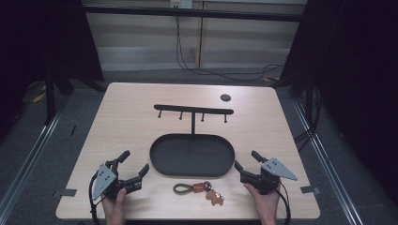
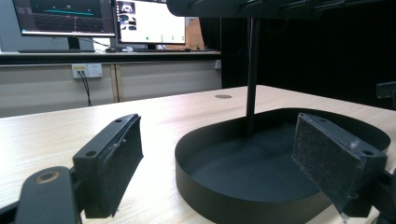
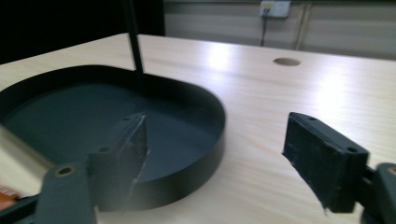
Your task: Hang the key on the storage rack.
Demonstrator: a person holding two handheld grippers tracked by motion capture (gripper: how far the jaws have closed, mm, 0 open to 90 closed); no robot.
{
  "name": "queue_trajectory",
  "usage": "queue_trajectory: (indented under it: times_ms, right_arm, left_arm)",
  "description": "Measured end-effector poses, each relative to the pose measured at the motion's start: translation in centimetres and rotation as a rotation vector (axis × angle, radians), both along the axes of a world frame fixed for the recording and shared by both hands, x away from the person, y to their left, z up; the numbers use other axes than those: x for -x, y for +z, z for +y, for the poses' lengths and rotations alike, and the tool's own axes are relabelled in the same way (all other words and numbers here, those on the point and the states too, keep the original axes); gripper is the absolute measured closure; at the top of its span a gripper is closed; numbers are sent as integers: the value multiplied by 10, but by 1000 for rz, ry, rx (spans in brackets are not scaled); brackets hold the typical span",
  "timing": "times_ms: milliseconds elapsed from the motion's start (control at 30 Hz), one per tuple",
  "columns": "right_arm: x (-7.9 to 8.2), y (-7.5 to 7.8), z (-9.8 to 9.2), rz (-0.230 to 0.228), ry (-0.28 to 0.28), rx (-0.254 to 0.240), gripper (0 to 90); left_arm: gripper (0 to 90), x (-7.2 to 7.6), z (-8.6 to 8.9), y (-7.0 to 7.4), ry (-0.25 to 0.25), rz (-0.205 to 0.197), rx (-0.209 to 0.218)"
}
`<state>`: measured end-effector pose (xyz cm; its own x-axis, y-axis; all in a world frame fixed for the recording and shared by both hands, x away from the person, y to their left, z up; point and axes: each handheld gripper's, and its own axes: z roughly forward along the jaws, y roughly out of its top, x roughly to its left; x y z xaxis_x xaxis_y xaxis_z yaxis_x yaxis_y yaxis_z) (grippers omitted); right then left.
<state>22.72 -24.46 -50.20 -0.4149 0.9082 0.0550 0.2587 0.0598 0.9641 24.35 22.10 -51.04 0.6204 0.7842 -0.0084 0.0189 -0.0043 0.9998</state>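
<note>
A black oval tray (image 1: 162, 164) lies mid-table, and a thin post rises from its back edge to a hook rack (image 1: 193, 109) with several pegs. In front of the tray lies a keychain (image 1: 202, 189): a green loop, a red tag and a brown bear charm. My left gripper (image 1: 133, 166) is held near the front left, open and empty, its jaws pointing at the tray (image 2: 243, 186). My right gripper (image 1: 248, 160) is at the front right, open with nothing between its jaws, the tray's rim (image 3: 205, 154) just beyond them.
A round hole (image 1: 225, 97) is in the tabletop at the back right. Bare wood surrounds the tray on both sides. Dark curtains and a rail frame stand around the table, and monitors (image 2: 107, 18) sit on a far desk.
</note>
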Motion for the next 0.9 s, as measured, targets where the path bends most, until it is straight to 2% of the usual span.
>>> queue_trajectory:
  times_ms: [33, 67, 133, 233, 267, 333, 367, 400, 433, 467, 533, 600, 633, 700, 833, 900]
  right_arm:
    - [1, 3, 3, 31, 39, -10, 258]
    - [1, 3, 3, 31, 39, -10, 258]
    - [3, 6, 7, 33, 67, -8, 320]
    - [4, 8, 10, 35, 92, -12, 343]
    - [3, 11, 13, 66, 118, -20, 360]
    - [2, 14, 14, 86, 138, -24, 383]
    - [1, 16, 16, 115, 155, -32, 387]
    - [1, 16, 16, 115, 155, -32, 387]
    - [0, 19, 19, 147, 175, -10, 394]
    - [-1, 20, 21, 160, 181, -7, 402]
    - [-1, 22, 24, 171, 194, 5, 436]
    - [-1, 23, 24, 177, 207, -10, 435]
    - [-1, 24, 25, 194, 266, -38, 454]
    - [-2, 25, 26, 199, 274, -41, 456]
    - [-6, 28, 35, 245, 329, -24, 487]
    - [-5, 29, 36, 240, 337, -20, 494]
  left_arm:
    - [157, 0, 0, 0, 0, 0, 0]
    - [157, 0, 0, 0, 0, 0, 0]
    - [157, 0, 0, 0, 0, 0, -1]
    - [157, 0, 0, 0, 0, 0, 0]
    - [157, 0, 0, 0, -1, 0, -1]
    - [157, 0, 0, 0, 0, 0, 0]
    - [157, 0, 0, 0, 0, 0, 0]
    - [157, 0, 0, 0, 0, 0, 0]
    - [157, 0, 0, 0, 0, 0, 0]
    - [157, 0, 0, 0, 0, 0, 0]
    - [157, 0, 0, 0, 0, 1, -1]
    - [157, 0, 0, 0, 0, 0, 0]
    - [157, 0, 0, 0, 1, -1, 0]
    - [157, 0, 0, 0, 0, 0, -1]
    - [157, 0, 0, 0, 0, 0, 0]
    - [157, 0, 0, 0, 0, 0, 0]
